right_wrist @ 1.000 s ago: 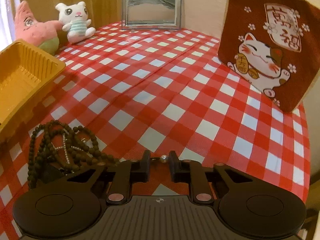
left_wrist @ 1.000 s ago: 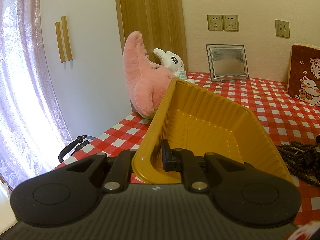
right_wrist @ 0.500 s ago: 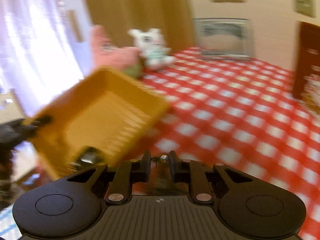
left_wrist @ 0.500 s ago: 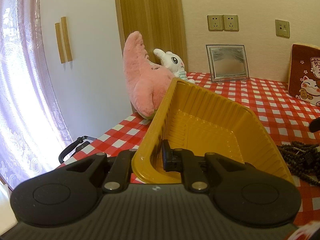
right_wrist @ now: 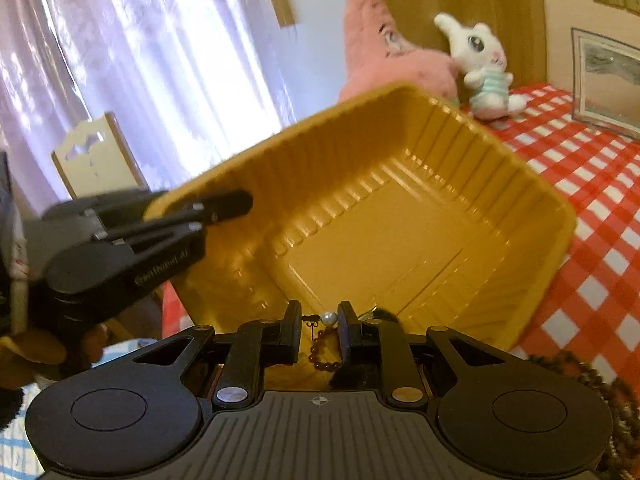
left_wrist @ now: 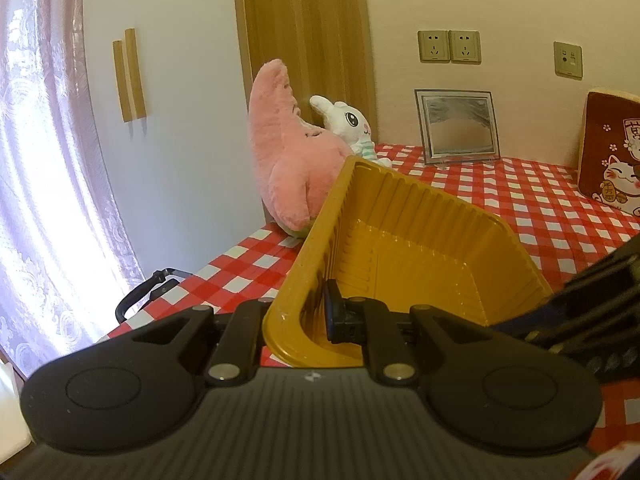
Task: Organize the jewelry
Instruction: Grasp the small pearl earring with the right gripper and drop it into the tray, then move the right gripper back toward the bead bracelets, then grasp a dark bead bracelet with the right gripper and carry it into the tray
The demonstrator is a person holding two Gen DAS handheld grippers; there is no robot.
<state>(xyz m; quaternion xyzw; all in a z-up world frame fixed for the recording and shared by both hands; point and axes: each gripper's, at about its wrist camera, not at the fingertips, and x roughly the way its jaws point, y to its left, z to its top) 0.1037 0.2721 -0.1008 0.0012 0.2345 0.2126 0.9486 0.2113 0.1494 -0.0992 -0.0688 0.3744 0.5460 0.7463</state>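
Beaded jewelry (right_wrist: 323, 350), a dark strand with one pale bead, hangs pinched between my right gripper (right_wrist: 319, 330) fingers, just above the near rim of the yellow plastic tray (right_wrist: 400, 216). My left gripper (left_wrist: 298, 316) is clamped narrow on the tray's near-left wall, one finger inside, one outside, holding it tilted off the red checked tablecloth (left_wrist: 532, 196). More dark beads (right_wrist: 592, 376) lie on the cloth at my right. Beyond the tray sit a pink plush (left_wrist: 288, 152) and a white bunny (left_wrist: 350, 124).
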